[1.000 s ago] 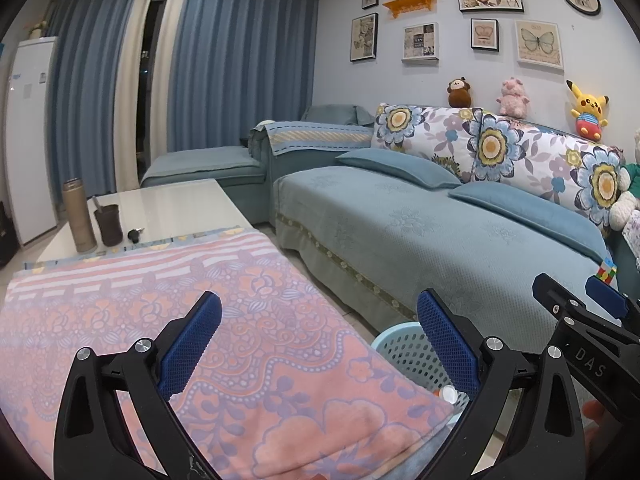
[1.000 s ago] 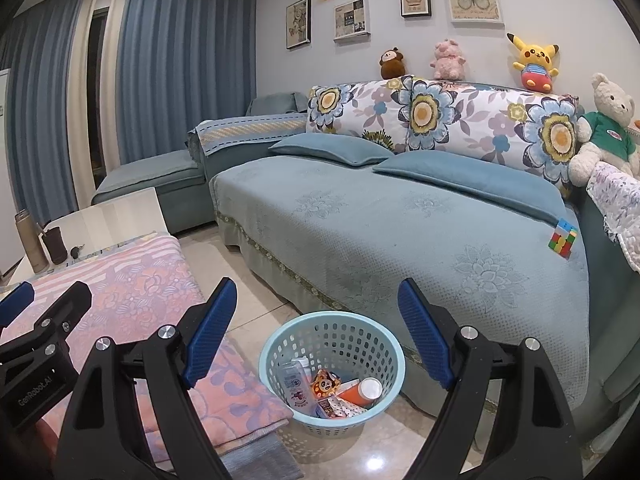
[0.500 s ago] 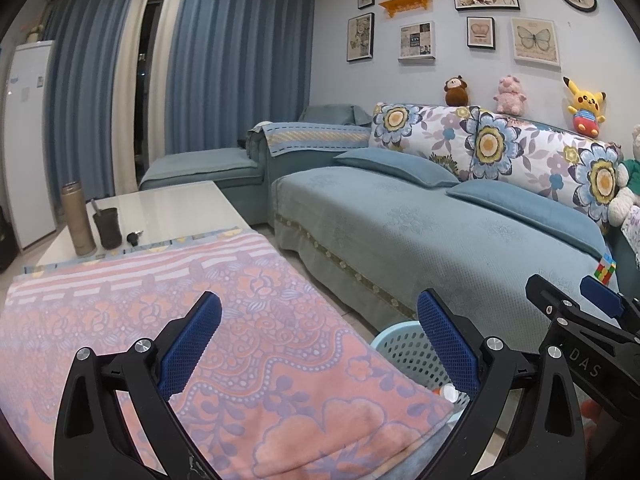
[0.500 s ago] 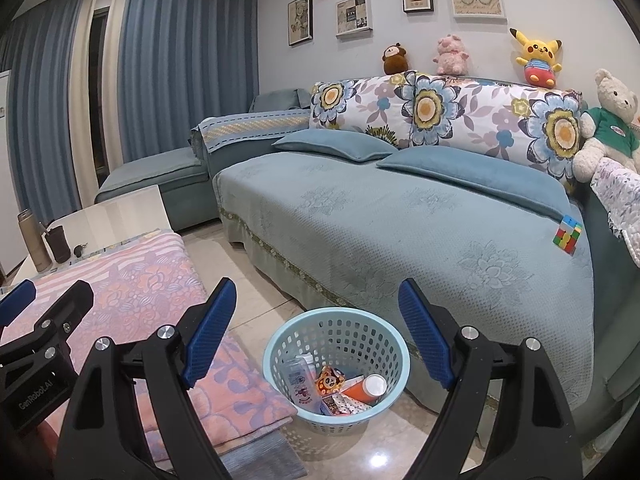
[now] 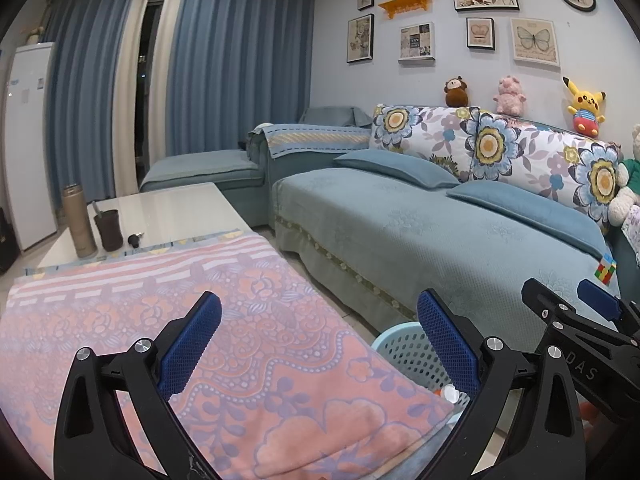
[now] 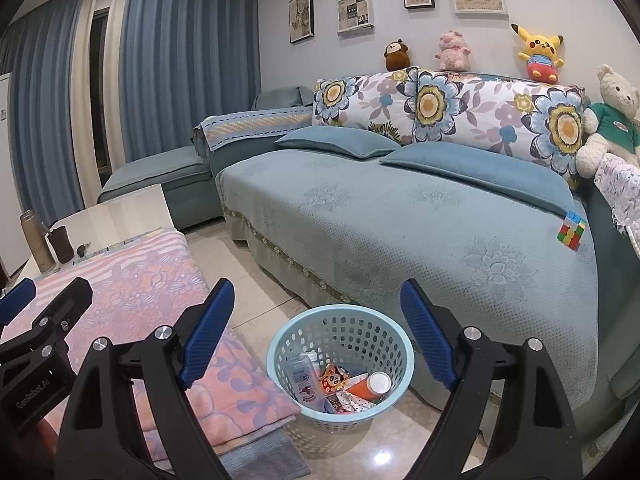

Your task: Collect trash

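Item 1: L gripper [image 5: 318, 344]. Jaws spread wide, nothing between them. Hovers over the near right corner of the blanket-covered table [image 5: 168, 320].

Item 2: R gripper [image 6: 316, 328]. Jaws spread wide, nothing held. Hangs above the basket, just beside the L gripper.

Item 3: basket [image 6: 340, 320]. Pale blue, perforated, upright on the floor between the table's near right corner and the sofa's front edge. Holds trash [image 6: 340, 384]: clear bottle, panda-print wrapper, orange bottle w/ white cap, misc. packets. About a third full, by the look of it.

Item 4: table. Blanket bare as far as seen. Far left corner: flask [image 5: 78, 220], dark cup [image 5: 108, 230], small dark item, too small to ID; prob. not trash.

Item 5: sofa [image 6: 400, 220]. Seat bare except a puzzle cube [image 6: 572, 230] at the right end, prob. a toy. Plush toys along the back.

Status: several pieces already binned; no loose trash visible on table, sofa or floor. Judged near done or done. Left: check areas out of view.
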`<state>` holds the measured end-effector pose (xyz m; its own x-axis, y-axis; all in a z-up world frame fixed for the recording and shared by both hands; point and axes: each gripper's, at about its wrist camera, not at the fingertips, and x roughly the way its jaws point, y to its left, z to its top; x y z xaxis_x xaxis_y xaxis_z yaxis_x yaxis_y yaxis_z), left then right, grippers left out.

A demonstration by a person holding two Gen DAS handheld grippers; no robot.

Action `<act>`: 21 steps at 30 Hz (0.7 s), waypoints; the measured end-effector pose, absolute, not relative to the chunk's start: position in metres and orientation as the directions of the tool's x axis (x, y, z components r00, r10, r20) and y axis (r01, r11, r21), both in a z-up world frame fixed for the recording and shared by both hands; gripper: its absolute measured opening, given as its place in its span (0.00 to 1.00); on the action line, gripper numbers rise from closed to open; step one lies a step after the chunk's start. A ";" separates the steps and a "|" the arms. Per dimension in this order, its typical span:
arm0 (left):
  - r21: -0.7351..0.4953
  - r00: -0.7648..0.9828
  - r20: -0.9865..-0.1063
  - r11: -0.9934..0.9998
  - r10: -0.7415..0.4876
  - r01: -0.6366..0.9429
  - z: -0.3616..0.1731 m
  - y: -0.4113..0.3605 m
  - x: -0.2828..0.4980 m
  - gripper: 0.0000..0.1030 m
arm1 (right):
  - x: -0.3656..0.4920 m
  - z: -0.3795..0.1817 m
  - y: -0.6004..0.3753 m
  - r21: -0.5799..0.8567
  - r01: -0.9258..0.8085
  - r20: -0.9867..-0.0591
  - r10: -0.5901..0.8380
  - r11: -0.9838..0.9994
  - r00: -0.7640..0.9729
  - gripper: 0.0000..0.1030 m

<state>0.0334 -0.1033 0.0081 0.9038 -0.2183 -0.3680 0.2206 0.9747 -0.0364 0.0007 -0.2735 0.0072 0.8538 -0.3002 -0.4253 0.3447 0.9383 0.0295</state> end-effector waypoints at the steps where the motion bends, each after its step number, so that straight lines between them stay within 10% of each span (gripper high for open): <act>1: -0.035 0.905 -0.366 0.975 -0.217 0.219 0.008 -0.103 0.035 0.92 | 0.001 0.007 -0.273 0.031 0.345 -0.426 -0.300 0.938 0.854 0.78; 21: -0.038 0.902 -0.373 0.975 -0.217 0.219 0.009 -0.099 0.036 0.92 | 0.002 0.006 -0.264 0.012 0.337 -0.428 -0.300 0.941 0.852 0.80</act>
<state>0.0363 -0.0991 0.0089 0.9023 -0.2169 -0.3727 0.2187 0.9751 -0.0379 0.0021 -0.2639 0.0062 0.8525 -0.2997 -0.4283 0.3372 0.9414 0.0123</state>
